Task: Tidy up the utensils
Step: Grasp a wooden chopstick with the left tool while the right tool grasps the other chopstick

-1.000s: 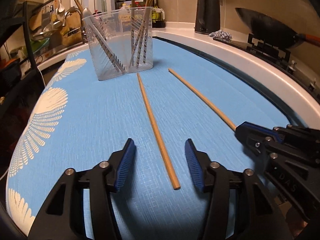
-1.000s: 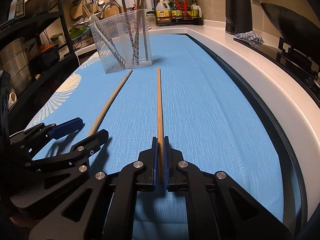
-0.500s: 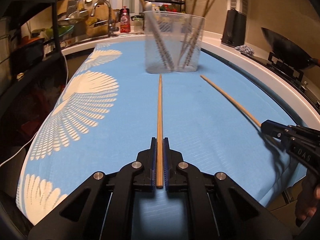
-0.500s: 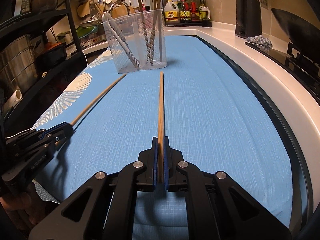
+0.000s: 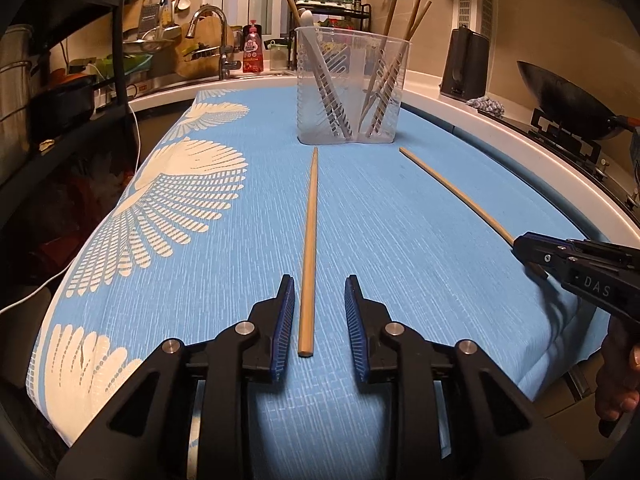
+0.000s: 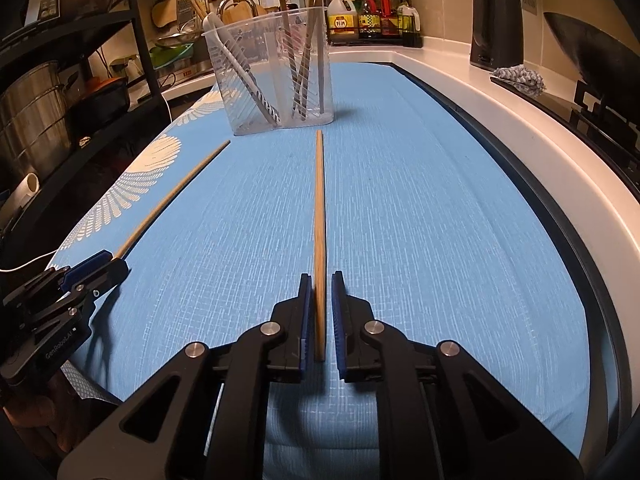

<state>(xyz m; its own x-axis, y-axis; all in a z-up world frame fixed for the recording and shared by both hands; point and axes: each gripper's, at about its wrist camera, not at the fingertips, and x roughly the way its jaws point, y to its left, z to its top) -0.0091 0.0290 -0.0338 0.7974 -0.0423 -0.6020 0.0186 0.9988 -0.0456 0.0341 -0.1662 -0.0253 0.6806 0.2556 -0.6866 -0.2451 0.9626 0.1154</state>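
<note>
Where white feather prints fade, blue cloth (image 5: 400, 240) beside white kitchen counter (image 6: 500, 120).

"DAS" on right tool (image 5: 536, 251); "GenRobot.AI" on left tool (image 6: 105, 268).

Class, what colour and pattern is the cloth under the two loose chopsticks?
The cloth is light blue with cream feather-like fans along one side, clearest in the left wrist view.

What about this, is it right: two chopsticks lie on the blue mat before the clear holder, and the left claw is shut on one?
Not quite. The left claw is open: the left wrist view shows a gap on each side of the near chopstick. It and the other chopstick lie on the blue mat before the clear holder.
</note>
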